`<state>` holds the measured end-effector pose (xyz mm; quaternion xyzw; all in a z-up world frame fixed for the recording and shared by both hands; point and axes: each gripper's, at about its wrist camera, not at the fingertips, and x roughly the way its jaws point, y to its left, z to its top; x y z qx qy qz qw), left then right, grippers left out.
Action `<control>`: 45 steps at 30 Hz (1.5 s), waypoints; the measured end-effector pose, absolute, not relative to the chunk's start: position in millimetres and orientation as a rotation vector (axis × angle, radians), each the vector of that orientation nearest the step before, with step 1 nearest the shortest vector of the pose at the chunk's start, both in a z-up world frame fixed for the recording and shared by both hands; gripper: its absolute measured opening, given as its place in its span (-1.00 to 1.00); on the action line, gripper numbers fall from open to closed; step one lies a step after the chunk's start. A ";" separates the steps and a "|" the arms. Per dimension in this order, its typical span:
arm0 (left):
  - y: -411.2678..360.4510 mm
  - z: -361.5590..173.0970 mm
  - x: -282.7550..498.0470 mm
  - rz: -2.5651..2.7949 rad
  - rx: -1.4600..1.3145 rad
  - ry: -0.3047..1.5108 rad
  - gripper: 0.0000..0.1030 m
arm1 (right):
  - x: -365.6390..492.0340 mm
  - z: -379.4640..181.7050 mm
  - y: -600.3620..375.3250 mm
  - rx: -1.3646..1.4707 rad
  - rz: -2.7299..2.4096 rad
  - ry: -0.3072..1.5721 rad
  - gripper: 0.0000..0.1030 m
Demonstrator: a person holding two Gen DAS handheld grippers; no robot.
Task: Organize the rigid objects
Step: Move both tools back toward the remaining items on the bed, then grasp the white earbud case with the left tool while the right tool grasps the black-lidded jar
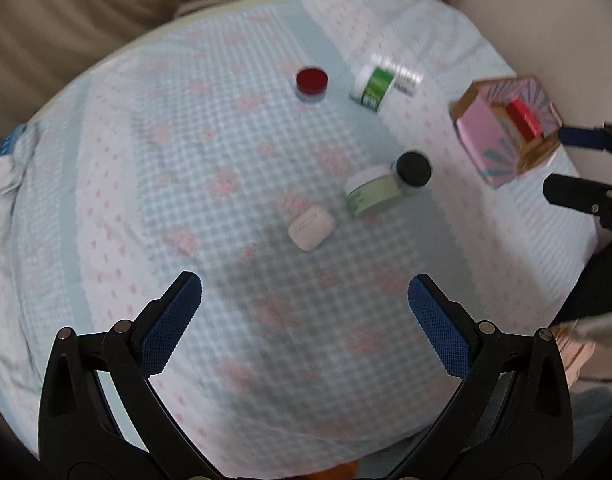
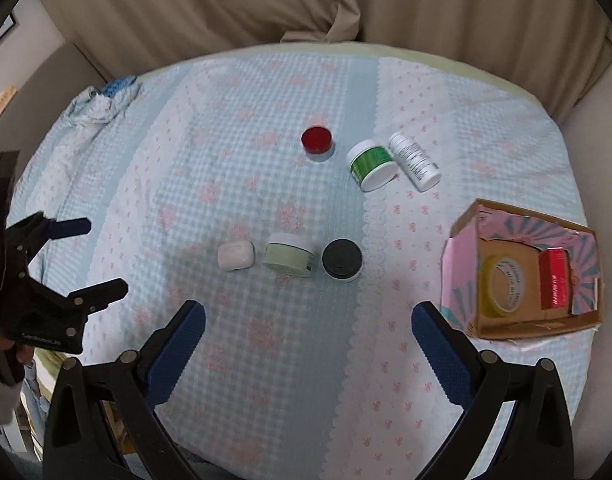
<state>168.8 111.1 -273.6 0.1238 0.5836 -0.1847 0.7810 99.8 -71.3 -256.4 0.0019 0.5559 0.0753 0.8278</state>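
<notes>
Sideways, white bottle (image 2: 414, 161) beside green jar (image 2: 372, 164).

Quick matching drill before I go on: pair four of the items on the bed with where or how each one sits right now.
Things:
1. red box
2. white pill bottle
3. white earbud case
4. black-lidded jar

Places or states:
A. lying on its side beside the green-labelled jar
B. left end of the near row
C. inside the cardboard box
D. right end of the near row

Pairs: 1-C, 2-A, 3-B, 4-D
</notes>
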 end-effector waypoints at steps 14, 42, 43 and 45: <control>71.2 -400.4 239.9 -0.563 0.446 1.440 0.95 | 173.8 -377.3 -64.6 -0.367 0.294 1.368 0.99; 49.8 -465.4 242.6 -0.783 0.674 1.361 -0.09 | 205.1 -474.6 -78.2 -0.452 0.519 1.366 0.03; 49.3 -465.5 244.2 -0.780 0.676 1.358 -0.09 | 205.8 -476.2 -78.1 -0.458 0.513 1.365 0.03; 50.2 -464.2 248.2 -0.769 0.666 1.354 -0.09 | 205.2 -473.6 -74.8 -0.475 0.503 1.359 0.03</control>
